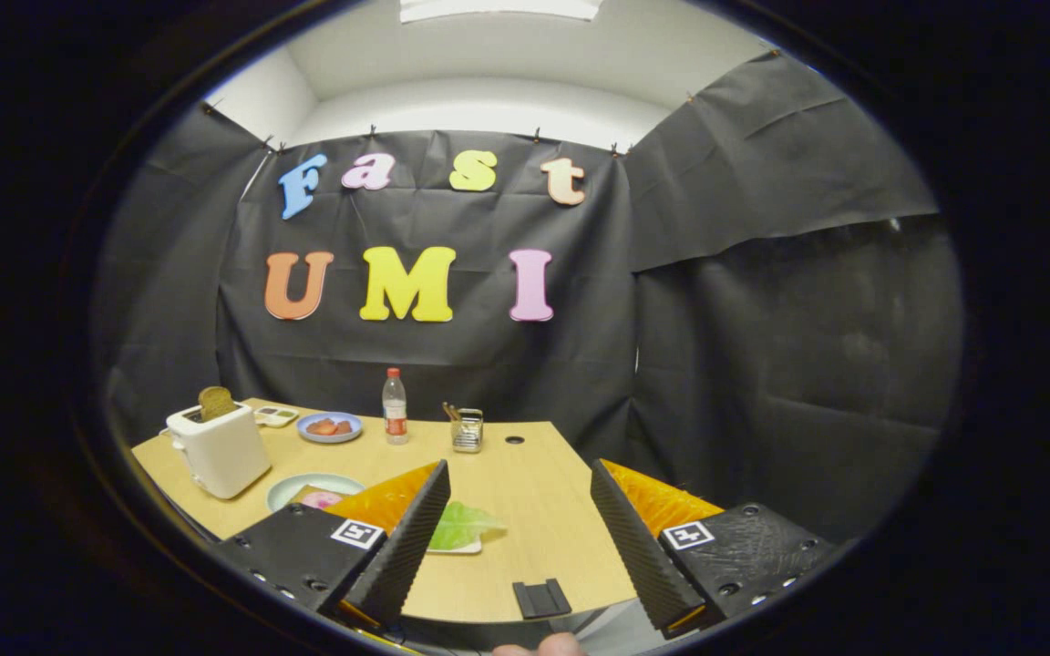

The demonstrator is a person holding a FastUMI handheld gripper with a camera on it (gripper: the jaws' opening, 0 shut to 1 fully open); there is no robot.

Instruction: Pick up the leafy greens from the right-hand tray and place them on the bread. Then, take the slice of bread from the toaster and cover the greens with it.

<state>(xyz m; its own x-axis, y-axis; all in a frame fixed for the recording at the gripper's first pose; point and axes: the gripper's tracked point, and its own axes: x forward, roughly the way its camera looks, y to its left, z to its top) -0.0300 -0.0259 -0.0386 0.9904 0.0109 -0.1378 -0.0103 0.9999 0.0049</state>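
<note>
Fingers (416, 538) of the gripper (520, 533) stand wide apart low in the frame, with nothing between them. We see the leafy greens (463, 526) on a small white tray (461, 549) just past our left finger, lower centre. At the left edge the toaster (218, 449) holds the bread slice (215, 402). Between them sits a plate (306, 487), partly hidden. A bottle (394, 406) stands mid-table (543, 510).

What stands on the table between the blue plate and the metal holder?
In the gripper view, a clear bottle stands between the blue plate and the metal holder.
</note>
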